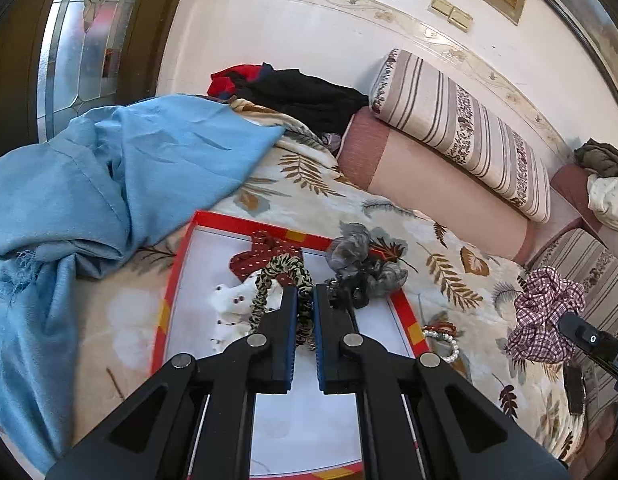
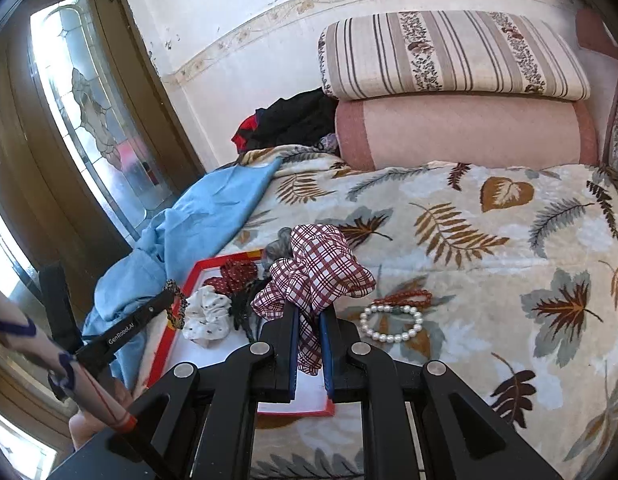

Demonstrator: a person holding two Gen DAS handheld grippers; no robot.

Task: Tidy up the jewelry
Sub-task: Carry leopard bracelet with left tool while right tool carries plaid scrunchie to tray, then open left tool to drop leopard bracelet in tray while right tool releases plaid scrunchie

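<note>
1. Left wrist view: my left gripper (image 1: 305,292) fingers pinch the striped scrunchie (image 1: 283,270) above the red tray (image 1: 177,276) on the leaf-print bed (image 1: 449,276).
2. Right gripper (image 2: 309,316) fingers clamp the checked scrunchie (image 2: 317,272); two bracelets (image 2: 393,320) lie right.

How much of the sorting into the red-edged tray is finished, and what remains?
Done: a dark red dotted scrunchie, a white dotted scrunchie and a grey gauzy scrunchie lie in the red-edged white tray.
In hand: the left gripper pinches a striped olive scrunchie; the right gripper holds a maroon checked scrunchie.
Left: a white pearl bracelet and red bead bracelet on the leaf-print blanket.
</note>
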